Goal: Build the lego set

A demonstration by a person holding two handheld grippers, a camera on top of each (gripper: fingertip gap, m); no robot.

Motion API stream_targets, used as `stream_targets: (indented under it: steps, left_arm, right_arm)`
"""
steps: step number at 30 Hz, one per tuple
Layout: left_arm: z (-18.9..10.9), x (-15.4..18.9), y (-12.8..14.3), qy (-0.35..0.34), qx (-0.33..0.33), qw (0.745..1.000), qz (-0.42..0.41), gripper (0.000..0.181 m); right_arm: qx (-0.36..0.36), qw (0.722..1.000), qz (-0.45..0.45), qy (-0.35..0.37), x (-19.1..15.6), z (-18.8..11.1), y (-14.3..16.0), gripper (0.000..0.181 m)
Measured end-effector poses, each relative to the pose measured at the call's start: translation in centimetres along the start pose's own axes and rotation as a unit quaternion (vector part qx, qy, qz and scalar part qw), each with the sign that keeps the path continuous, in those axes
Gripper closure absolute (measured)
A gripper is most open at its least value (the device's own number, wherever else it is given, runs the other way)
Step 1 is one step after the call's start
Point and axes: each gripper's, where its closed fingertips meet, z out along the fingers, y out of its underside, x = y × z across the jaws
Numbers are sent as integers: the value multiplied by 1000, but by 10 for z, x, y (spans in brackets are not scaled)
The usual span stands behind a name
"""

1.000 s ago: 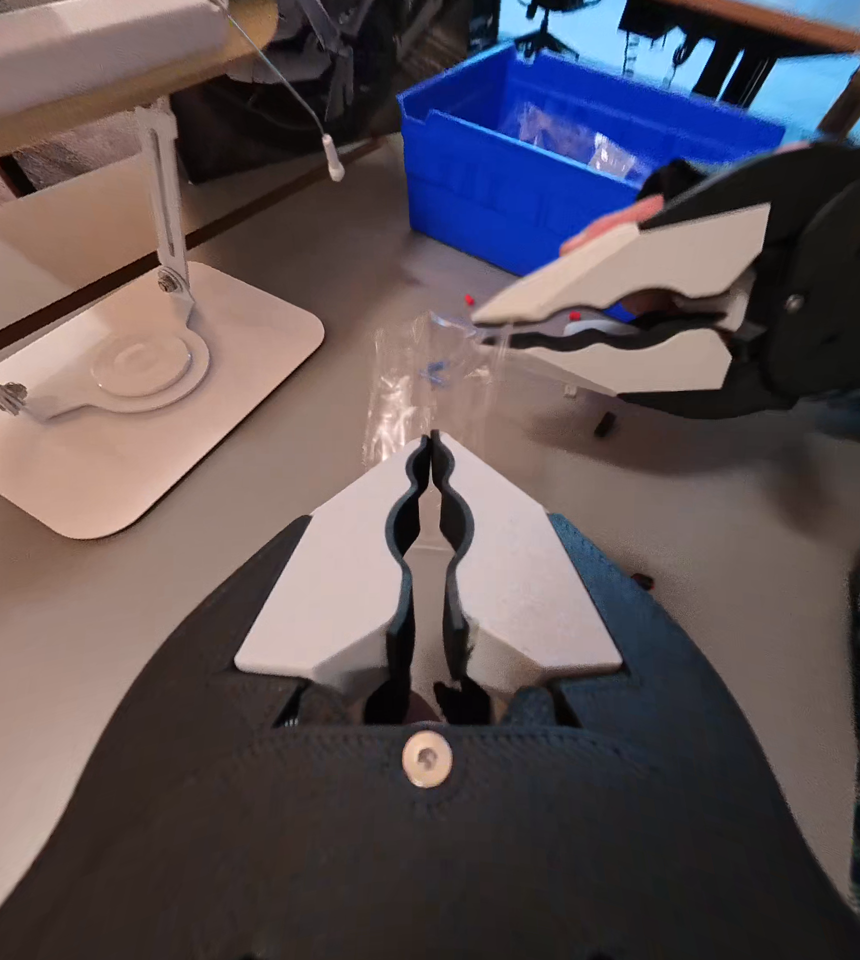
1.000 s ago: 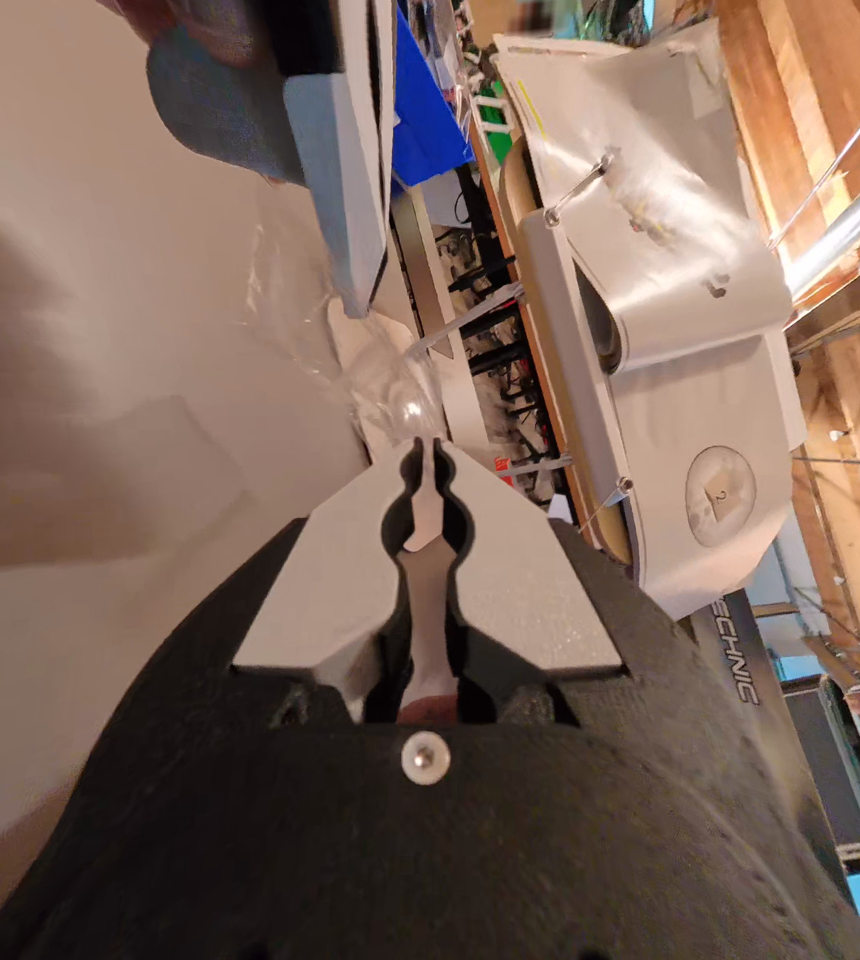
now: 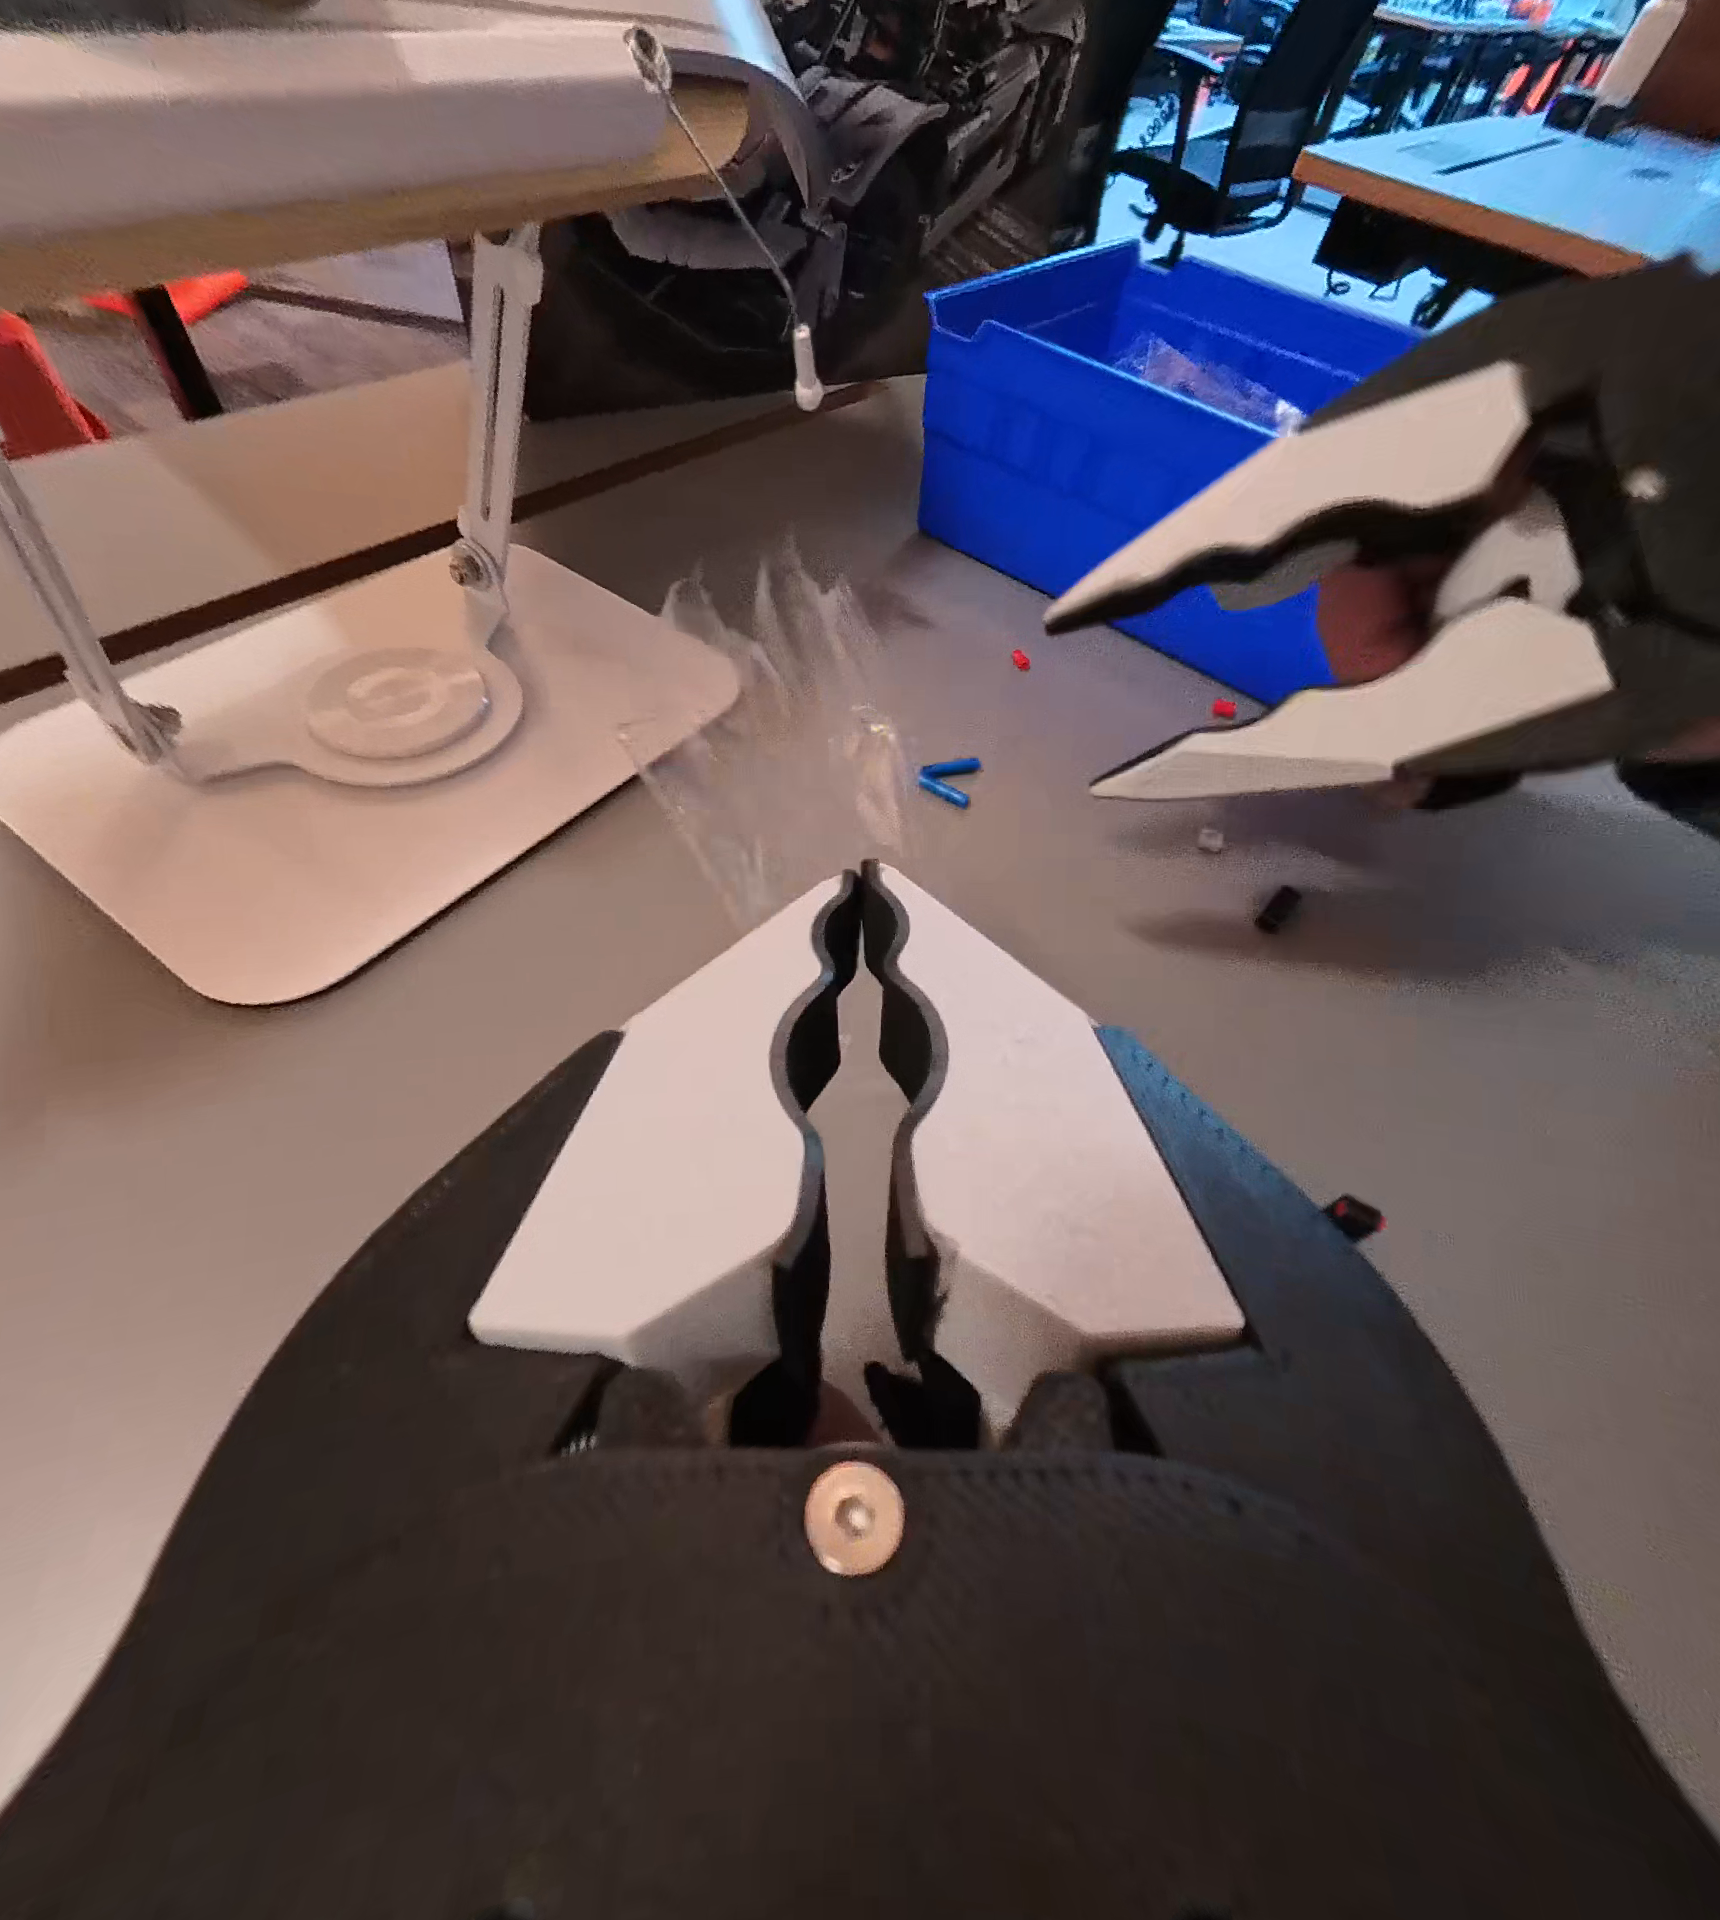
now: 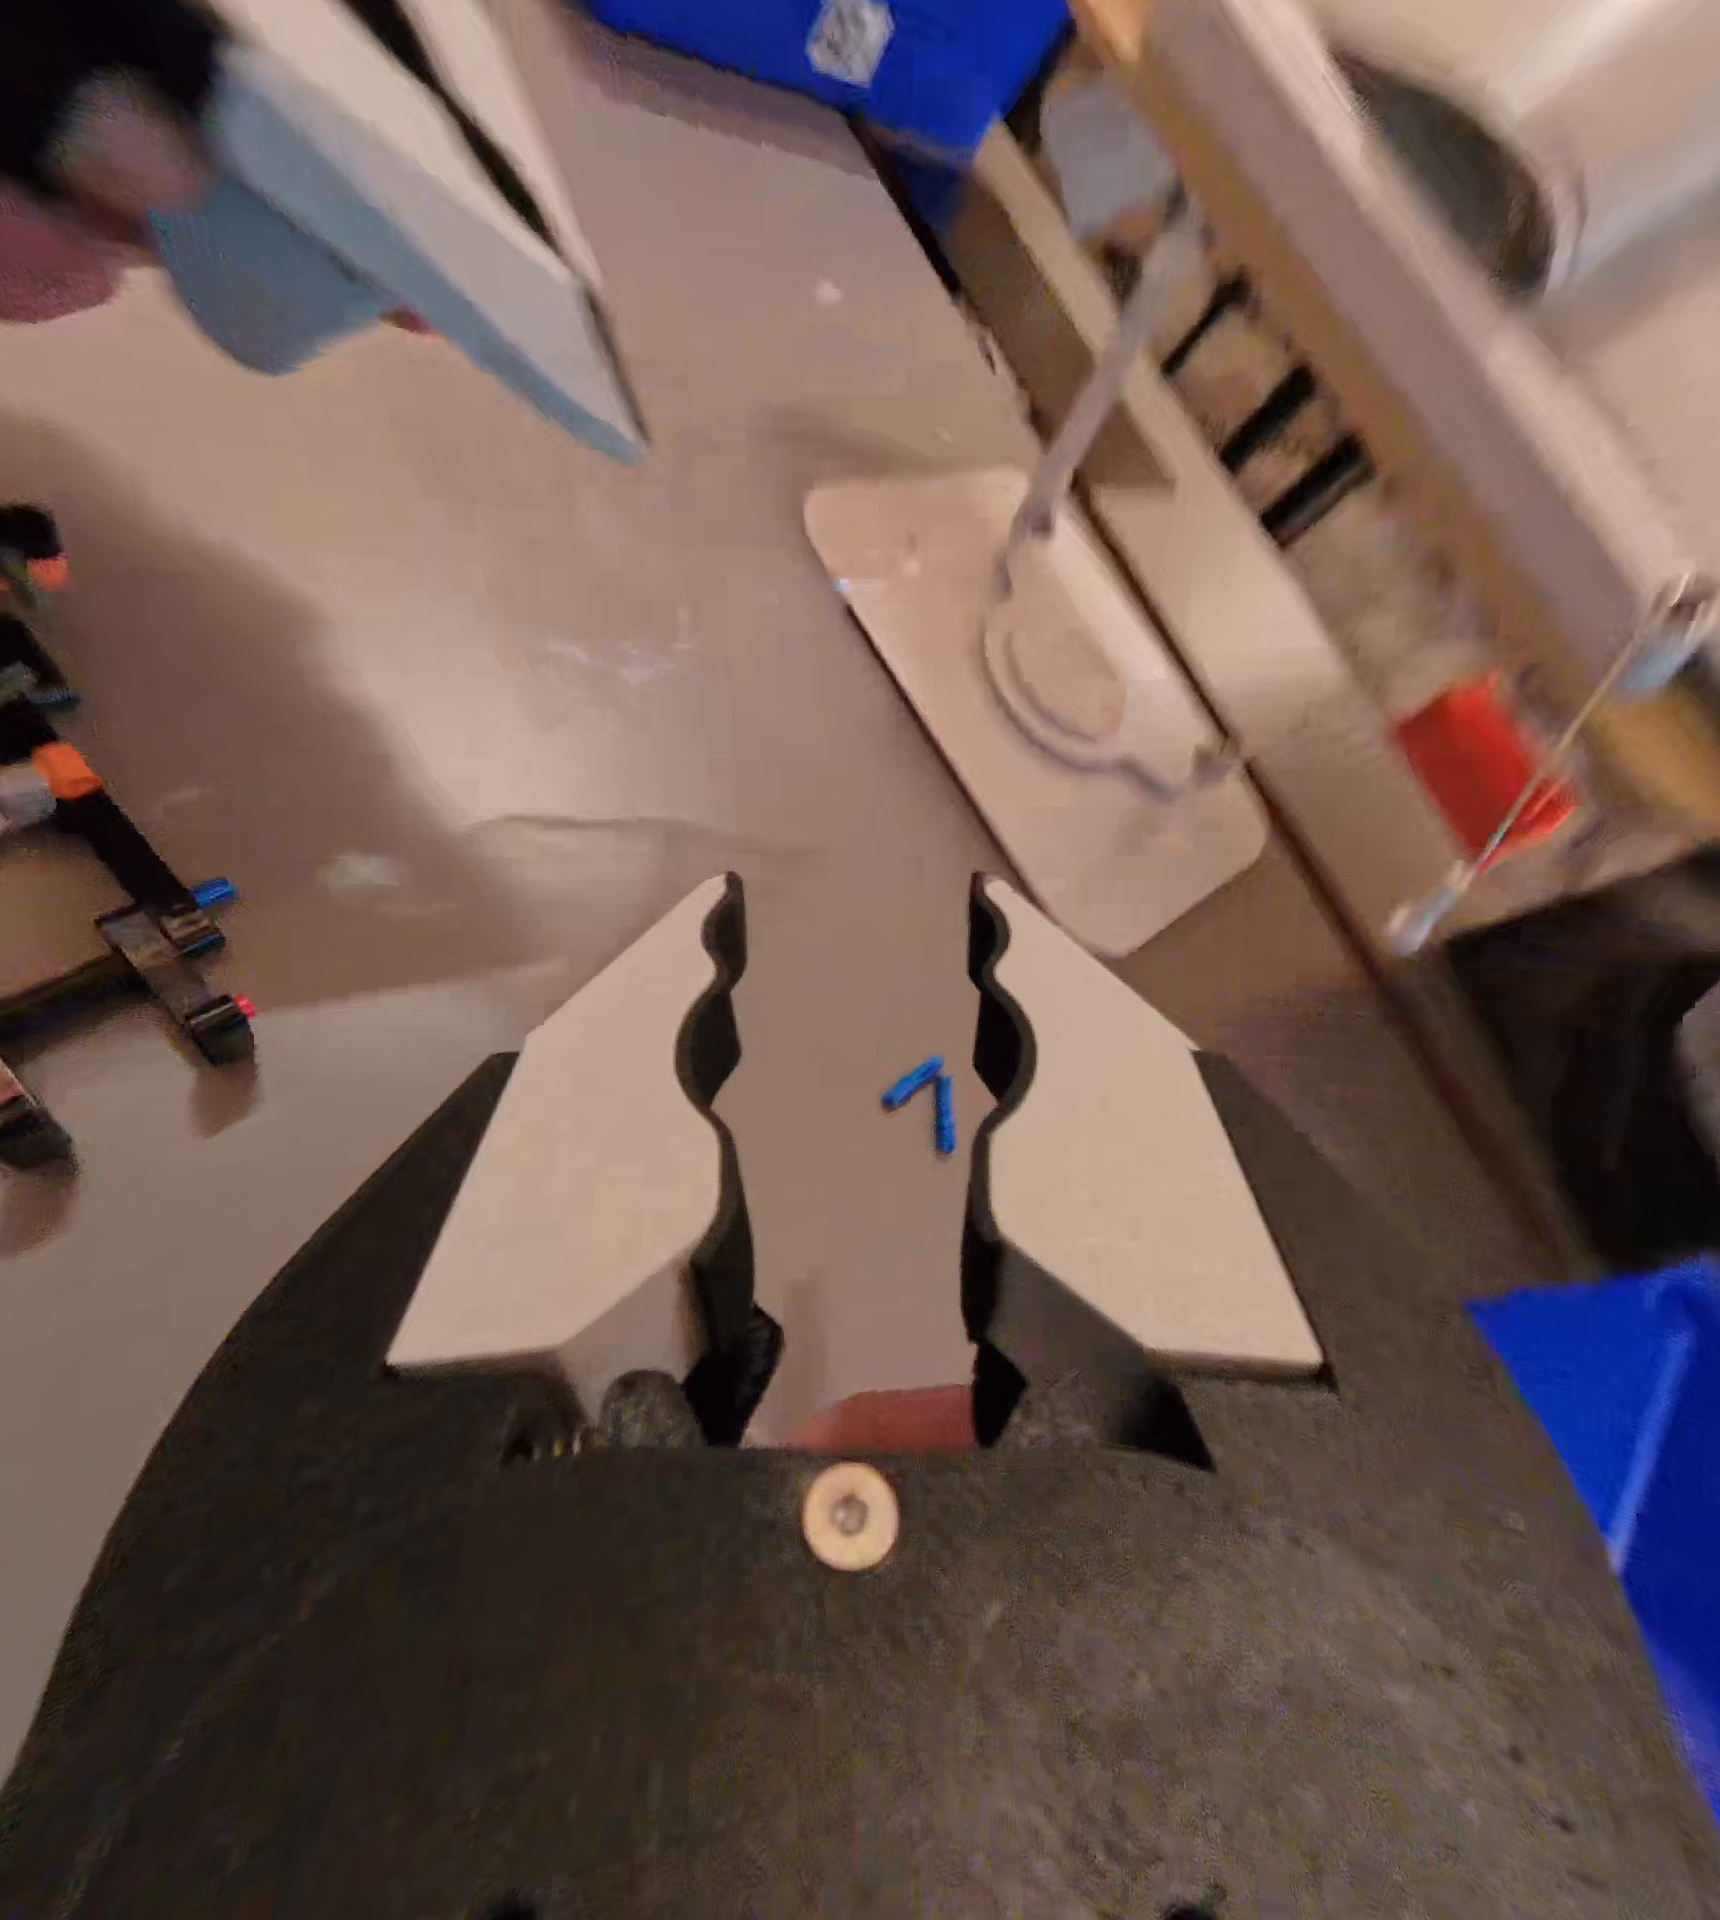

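Two blue pins: lying loose on the grey table [image 3: 1458, 1195], touching at one end in a little V [image 3: 947, 781]. In the right wrist view they sit right between that gripper's fingers [image 4: 923, 1103], a bit nearer the right-hand one.

Left gripper [image 3: 863, 883]: tips pinched together on the edge of a clear plastic bag [image 3: 783, 727], which is blurry and looks pretty much empty.

Right gripper [image 4: 854, 904]: jaws spread moderately, nothing in them, hovering over the pins. From the left wrist view it [image 3: 1069, 707] shows up off to the right, fingers apart.

Other loose bits: a couple of tiny red pieces [image 3: 1019, 658], a small white one and a black one [image 3: 1277, 909] scattered near the blue bin [image 3: 991, 478].

The build so far: a black frame with orange and blue parts [image 4: 14, 748], way off to the left in the right wrist view, well apart from the pins.

Step, I'd guess: bag's been emptied out, now it's picking parts.

Next move: probably lower the right gripper and close on one pin, not both. They're tiny and touching, so the tips need to line up on just one or it'll skitter off.

Also there: a white stand [image 3: 316, 831] holding what seems to be the instruction booklet.
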Motion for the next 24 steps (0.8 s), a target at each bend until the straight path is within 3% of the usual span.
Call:
stream_targets:
  steps: [6, 12, 24]
  left_arm:
    - [-3, -4, 7, -34, -8, 997, 69, 181]
    - [-3, -4, 12, -21, -9, 998, 58, 181]
    - [-2, 0, 13, -13, -10, 998, 58, 181]
  right_arm:
    - [-98, 974, 206, -12, 20, 19, 59, 139]
    - [-166, 954, 248, -13, 21, 41, 98, 147]
    - [-165, 952, 258, -14, 21, 47, 103, 174]
